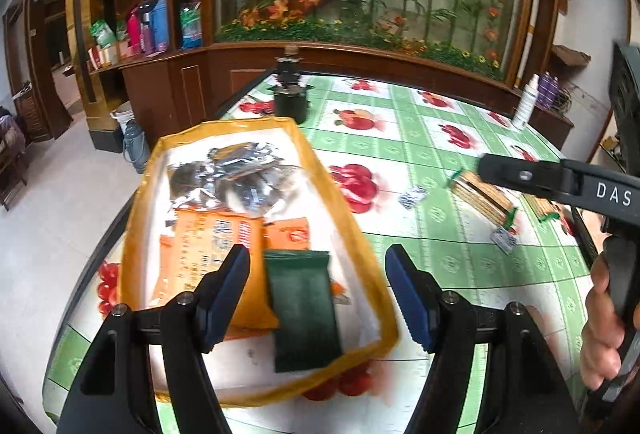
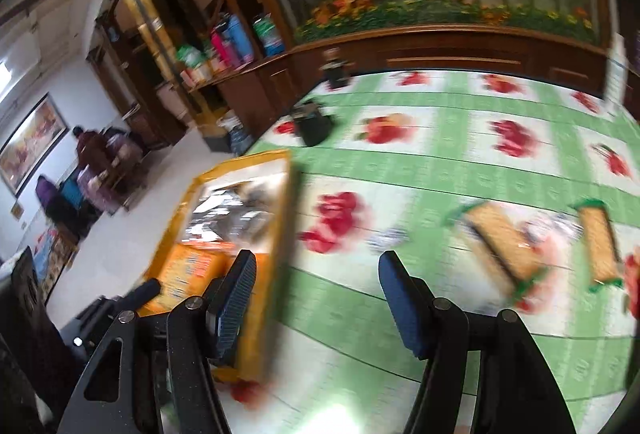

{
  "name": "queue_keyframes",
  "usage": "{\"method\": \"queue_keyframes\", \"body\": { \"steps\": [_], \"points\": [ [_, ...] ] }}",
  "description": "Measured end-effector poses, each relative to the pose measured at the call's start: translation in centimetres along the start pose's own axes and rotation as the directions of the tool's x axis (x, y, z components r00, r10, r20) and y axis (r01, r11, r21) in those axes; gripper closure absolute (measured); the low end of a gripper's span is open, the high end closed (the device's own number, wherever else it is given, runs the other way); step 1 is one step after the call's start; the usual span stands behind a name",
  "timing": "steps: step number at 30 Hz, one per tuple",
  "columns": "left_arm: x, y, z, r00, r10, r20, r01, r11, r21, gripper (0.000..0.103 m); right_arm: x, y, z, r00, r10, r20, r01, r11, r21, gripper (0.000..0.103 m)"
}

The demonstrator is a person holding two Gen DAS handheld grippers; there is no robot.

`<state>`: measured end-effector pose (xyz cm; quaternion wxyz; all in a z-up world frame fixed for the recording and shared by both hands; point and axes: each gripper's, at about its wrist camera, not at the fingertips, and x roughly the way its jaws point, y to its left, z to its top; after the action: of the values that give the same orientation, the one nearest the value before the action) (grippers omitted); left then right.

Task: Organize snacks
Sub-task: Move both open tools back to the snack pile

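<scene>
Green packet lies in the tray between the left gripper fingers, apart, empty.

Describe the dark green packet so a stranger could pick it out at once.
Find the orange-rimmed tray at the near left corner of the green-and-white fruit tablecloth. At the tray's near end lies the dark green packet, flat, beside the orange packets. It is the only green one there; the rest are orange or silver foil.

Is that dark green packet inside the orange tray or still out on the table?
Inside. The dark green packet lies flat within the orange tray's rim, beside the orange packets, touching neither tool.
</scene>
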<state>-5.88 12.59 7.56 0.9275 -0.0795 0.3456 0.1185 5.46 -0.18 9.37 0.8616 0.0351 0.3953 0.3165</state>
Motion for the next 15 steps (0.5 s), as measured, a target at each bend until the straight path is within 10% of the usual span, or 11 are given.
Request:
{"method": "queue_keyframes", "body": {
  "steps": [15],
  "points": [
    [6.7, -8.9, 4.5, 0.992, -0.042, -0.119, 0.058, 0.989, 0.139, 0.034, -4.0, -14.7, -3.4, 0.995, -0.075, 0.061, 0.047, 0.926, 0.374, 0.035]
  ]
}}
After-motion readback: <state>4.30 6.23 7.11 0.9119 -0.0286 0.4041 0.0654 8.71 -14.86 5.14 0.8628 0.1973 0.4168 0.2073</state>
